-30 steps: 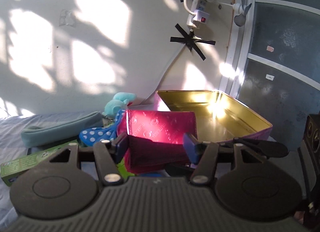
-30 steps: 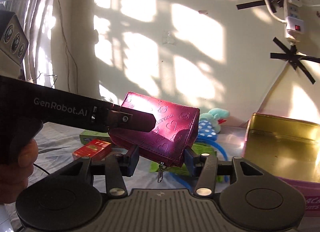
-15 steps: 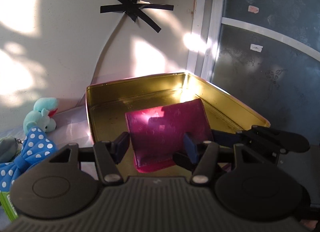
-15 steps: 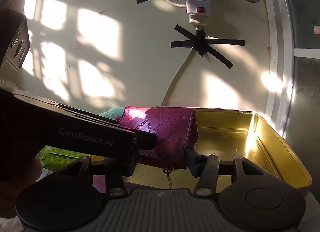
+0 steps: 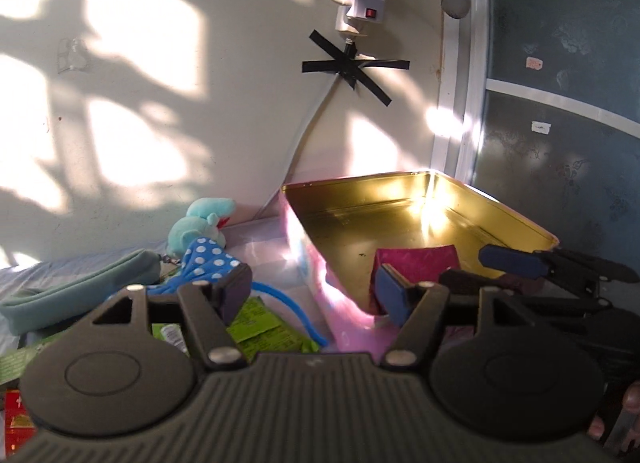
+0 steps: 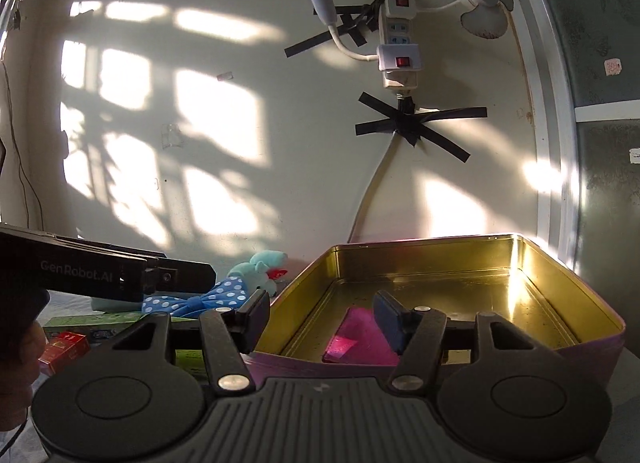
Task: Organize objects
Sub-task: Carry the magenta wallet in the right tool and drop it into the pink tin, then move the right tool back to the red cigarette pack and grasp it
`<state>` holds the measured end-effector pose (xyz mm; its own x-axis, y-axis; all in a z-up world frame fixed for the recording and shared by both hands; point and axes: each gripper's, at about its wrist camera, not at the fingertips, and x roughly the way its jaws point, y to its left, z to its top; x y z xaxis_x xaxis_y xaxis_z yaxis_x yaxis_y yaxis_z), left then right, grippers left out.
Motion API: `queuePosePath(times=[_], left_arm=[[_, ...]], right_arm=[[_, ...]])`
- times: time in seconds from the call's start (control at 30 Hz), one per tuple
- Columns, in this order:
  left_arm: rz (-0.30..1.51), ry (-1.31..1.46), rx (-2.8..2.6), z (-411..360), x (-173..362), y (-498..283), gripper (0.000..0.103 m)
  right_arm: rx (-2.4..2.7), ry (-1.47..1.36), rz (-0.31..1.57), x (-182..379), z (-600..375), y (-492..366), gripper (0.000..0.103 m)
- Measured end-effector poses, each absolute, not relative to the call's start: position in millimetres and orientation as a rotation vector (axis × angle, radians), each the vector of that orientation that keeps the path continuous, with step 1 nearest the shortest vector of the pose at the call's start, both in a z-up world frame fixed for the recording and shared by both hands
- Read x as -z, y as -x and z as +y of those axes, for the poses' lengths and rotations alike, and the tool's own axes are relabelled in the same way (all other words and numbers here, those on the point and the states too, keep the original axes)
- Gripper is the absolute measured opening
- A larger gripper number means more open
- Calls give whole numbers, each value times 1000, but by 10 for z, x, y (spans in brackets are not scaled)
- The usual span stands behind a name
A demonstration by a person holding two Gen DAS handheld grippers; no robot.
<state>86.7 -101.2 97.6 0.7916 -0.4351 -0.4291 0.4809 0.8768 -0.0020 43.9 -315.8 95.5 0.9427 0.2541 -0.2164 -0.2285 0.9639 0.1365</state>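
Note:
A magenta wallet (image 5: 416, 261) lies flat on the floor of the gold tin box (image 5: 360, 199); it also shows in the right wrist view (image 6: 360, 333) inside the same tin (image 6: 424, 253). My left gripper (image 5: 314, 289) is open and empty, straddling the tin's near left wall. My right gripper (image 6: 320, 317) is open and empty, just above the tin's near edge. The right gripper's fingers (image 5: 516, 261) show at the right of the left wrist view. The left gripper's body (image 6: 120, 277) shows at the left of the right wrist view.
Left of the tin lie a teal plush toy (image 5: 204, 223), a blue polka-dot bow (image 5: 206, 259), a grey-green pouch (image 5: 76, 291), green packets (image 5: 260, 329) and a red box (image 6: 64, 347). A wall with a taped power strip (image 6: 398, 63) stands behind.
Both grippers opened and let go of the wallet, which now lies in the tin. Both grippers have drawn back from it, the left one swinging to the left.

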Motion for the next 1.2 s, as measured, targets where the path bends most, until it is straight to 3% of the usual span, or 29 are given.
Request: queuePosePath(times=[0.37,1.2], left_arm=[[645,-72,210,30,-387,-755,70],[613,-21,123,793,-246,-494,72]], right_arm=[[-455,-34,481,-584,-2067,-347,58],[-473,35,616,-484,-1328,-462,58]])
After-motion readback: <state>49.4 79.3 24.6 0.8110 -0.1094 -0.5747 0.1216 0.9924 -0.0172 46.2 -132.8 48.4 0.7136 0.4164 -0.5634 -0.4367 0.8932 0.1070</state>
